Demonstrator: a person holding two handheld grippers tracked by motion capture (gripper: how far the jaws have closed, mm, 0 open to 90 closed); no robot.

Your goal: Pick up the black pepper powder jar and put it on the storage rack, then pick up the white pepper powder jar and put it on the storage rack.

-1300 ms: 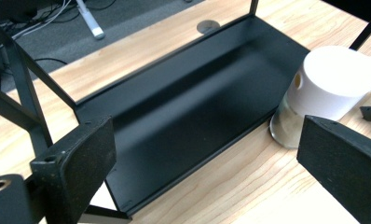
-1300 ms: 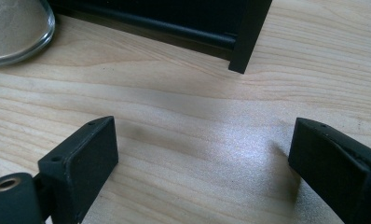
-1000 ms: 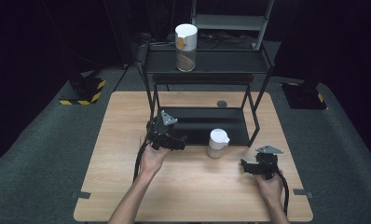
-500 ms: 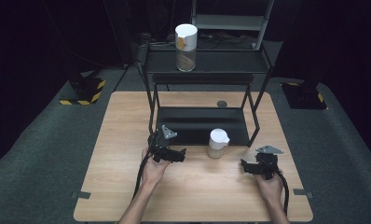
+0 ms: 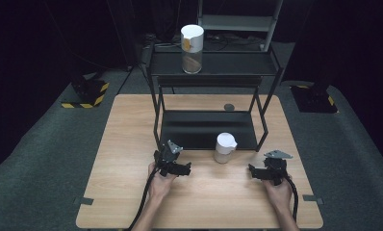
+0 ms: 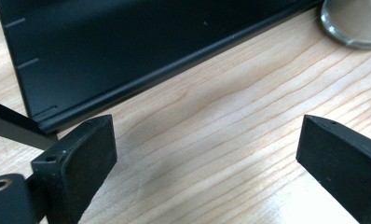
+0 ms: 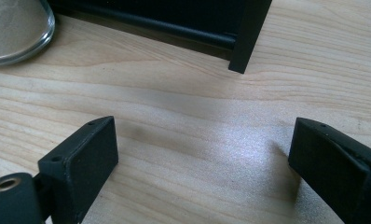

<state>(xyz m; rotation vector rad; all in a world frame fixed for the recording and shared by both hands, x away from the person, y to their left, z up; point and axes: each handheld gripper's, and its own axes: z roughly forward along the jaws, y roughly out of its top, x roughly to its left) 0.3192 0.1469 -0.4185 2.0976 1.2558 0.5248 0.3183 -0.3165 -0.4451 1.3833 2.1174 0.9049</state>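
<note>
I'm resting over the wooden table (image 5: 132,144), before the black shelf rack (image 5: 209,130). The lidded jar (image 5: 224,147) is standing at the rack's front edge, between my grippers — glassy, probably slippery and breakable, so I'm planning a mid-body grasp. Left gripper (image 6: 207,154) and right gripper (image 7: 202,158) are both gaping, empty.

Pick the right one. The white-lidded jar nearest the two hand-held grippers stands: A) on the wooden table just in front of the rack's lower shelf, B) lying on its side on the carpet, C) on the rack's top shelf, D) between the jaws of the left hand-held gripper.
A: the high view shows the white-lidded jar upright on the wooden table, just before the rack's lower shelf, between the two open hand-held grippers and touched by neither.
</note>
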